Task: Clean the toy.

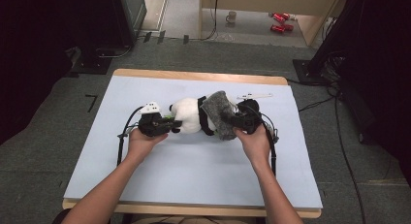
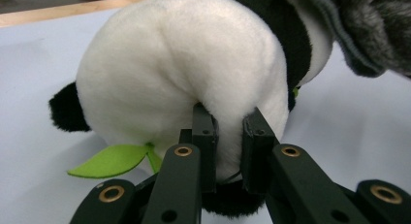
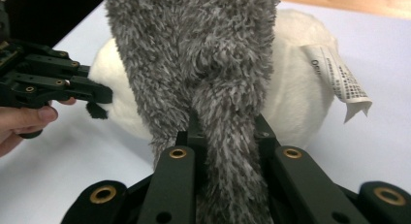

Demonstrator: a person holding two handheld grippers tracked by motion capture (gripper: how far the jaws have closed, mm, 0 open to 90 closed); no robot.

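Panda plush (image 1: 188, 115) lies mid-counter (image 1: 194, 170). Left gripper (image 2: 228, 151) jaws are clamped on its white body; right gripper (image 3: 228, 151) jaws are pinching the grey fuzzy garment (image 3: 203, 64). Plush is best anchored while garment is drawn leftward evenly, without bunching.

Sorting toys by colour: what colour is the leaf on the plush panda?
Green; the leaf shows best in the left gripper view.

Black-and-white plush panda (image 1: 190, 115), fuzzy grey cloth (image 1: 218, 113), pale blue table (image 1: 194, 170)
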